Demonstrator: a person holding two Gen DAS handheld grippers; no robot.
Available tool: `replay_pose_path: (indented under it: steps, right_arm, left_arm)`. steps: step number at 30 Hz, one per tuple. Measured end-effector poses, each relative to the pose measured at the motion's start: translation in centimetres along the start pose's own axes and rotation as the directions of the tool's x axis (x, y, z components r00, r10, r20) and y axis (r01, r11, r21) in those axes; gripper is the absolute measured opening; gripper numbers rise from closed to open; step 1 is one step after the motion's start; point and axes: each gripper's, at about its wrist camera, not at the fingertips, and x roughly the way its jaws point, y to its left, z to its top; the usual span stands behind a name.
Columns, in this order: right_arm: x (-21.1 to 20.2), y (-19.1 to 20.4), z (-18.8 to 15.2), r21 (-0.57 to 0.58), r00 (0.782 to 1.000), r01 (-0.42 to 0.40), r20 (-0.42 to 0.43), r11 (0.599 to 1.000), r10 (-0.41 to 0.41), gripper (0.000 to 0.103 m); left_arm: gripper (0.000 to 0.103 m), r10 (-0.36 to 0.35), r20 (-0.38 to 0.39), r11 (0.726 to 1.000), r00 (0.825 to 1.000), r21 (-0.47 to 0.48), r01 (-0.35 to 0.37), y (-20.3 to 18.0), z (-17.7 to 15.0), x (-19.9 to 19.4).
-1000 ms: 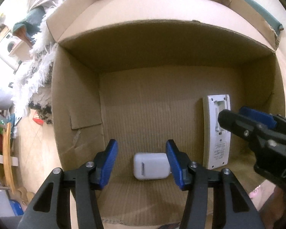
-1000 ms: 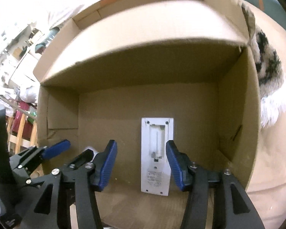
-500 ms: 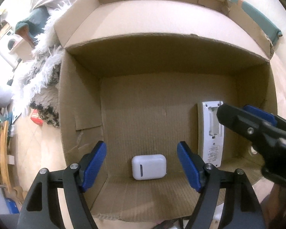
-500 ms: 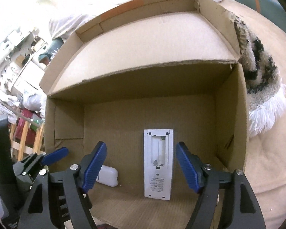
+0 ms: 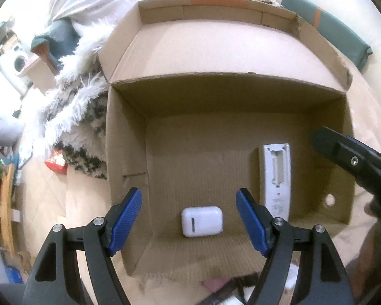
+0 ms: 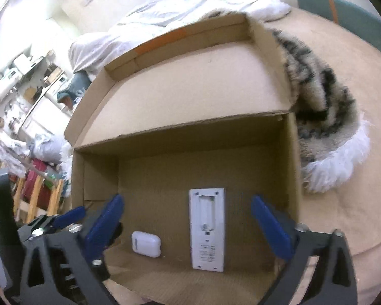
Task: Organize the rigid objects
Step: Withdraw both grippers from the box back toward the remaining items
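A white earbud case point(image 5: 202, 221) lies on the floor of an open cardboard box point(image 5: 124, 152), near its front edge. A white remote point(image 5: 276, 175) lies back-side up to its right, battery bay uncovered. My left gripper point(image 5: 189, 225) is open and empty above the case, clear of it. In the right wrist view my right gripper point(image 6: 188, 231) is open and empty, raised above the remote point(image 6: 207, 231), with the case point(image 6: 146, 244) to the left. The box wall point(image 6: 289, 172) stands on the right.
The box lid point(image 5: 216, 50) folds back behind the box. A shaggy white and dark rug point(image 6: 325, 117) lies to the right of the box and also on its left point(image 5: 71, 106). Small items point(image 5: 228, 289) lie in front of the box. Wooden furniture point(image 5: 2, 193) stands far left.
Both grippers opened wider and pulled back up out of the box. The earbud case and the remote stayed where they lie on the box floor.
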Motion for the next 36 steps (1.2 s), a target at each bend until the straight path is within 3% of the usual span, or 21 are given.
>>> replay_pose_path:
  steps: [5, 18, 28, 36]
  right_arm:
    - [-1.7, 0.0, -0.3, -0.005, 1.0, -0.016, 0.026, 1.0, 0.016, 0.103]
    - [-6.2, -0.6, -3.4, -0.006, 1.0, -0.009, 0.029, 1.0, 0.009, 0.103]
    - [-8.1, -0.9, -7.7, -0.02, 1.0, 0.0, -0.031, 1.0, -0.001, 0.103]
    - [-7.0, -1.9, -9.5, 0.019, 0.993, -0.011, -0.121, 1.0, 0.014, 0.103]
  left_arm:
    - [0.074, 0.006, 0.026, 0.998, 1.0, -0.055, -0.005, 0.7, -0.1, -2.2]
    - [0.074, 0.049, 0.039, 0.99, 0.998, -0.132, -0.043, 3.4, -4.0, -6.5]
    - [0.074, 0.014, -0.057, 0.957, 0.998, -0.289, -0.03, 5.7, -8.4, -5.1]
    - [0.074, -0.032, -0.192, 0.928, 0.981, -0.37, -0.042, 5.2, -12.3, -1.4]
